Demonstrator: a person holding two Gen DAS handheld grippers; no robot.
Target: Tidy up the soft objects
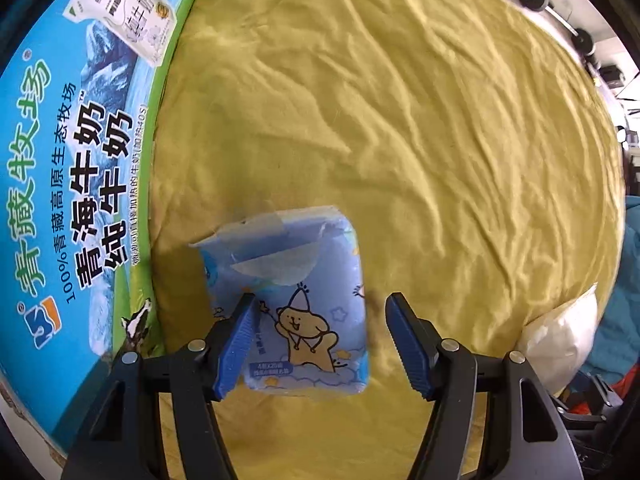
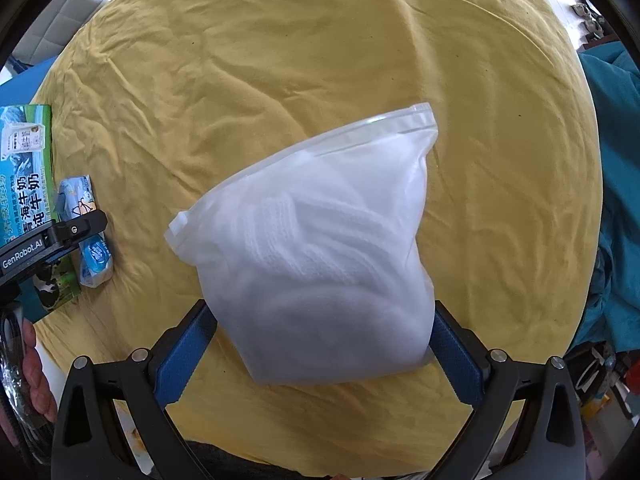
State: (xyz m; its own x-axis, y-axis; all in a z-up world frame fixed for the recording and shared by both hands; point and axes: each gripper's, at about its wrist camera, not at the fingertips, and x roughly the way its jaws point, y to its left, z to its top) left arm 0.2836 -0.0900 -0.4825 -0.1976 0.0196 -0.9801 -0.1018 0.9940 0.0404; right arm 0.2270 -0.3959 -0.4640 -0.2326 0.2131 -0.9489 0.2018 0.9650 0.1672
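Note:
A blue tissue pack [image 1: 296, 312] printed with a cartoon bear lies flat on the yellow sheet [image 1: 400, 120]. My left gripper [image 1: 320, 300] points down over it with the pack between its jaws. The left pad [image 1: 238, 340] overlaps the pack's edge, while the right pad [image 1: 408, 344] stands clear of it. In the right wrist view a frosted zip bag [image 2: 320, 248] of white cloth rests on the sheet. My right gripper [image 2: 320, 306] straddles its lower end with jaws spread wide. The tissue pack [image 2: 86, 220] also shows at far left there.
A large blue-and-green milk carton box [image 1: 72, 180] lies right beside the tissue pack on its left. The white bag [image 1: 560, 336] sits at the sheet's right edge. Teal fabric [image 2: 616, 160] hangs past the right side. A person's hand [image 2: 36, 368] holds the left tool.

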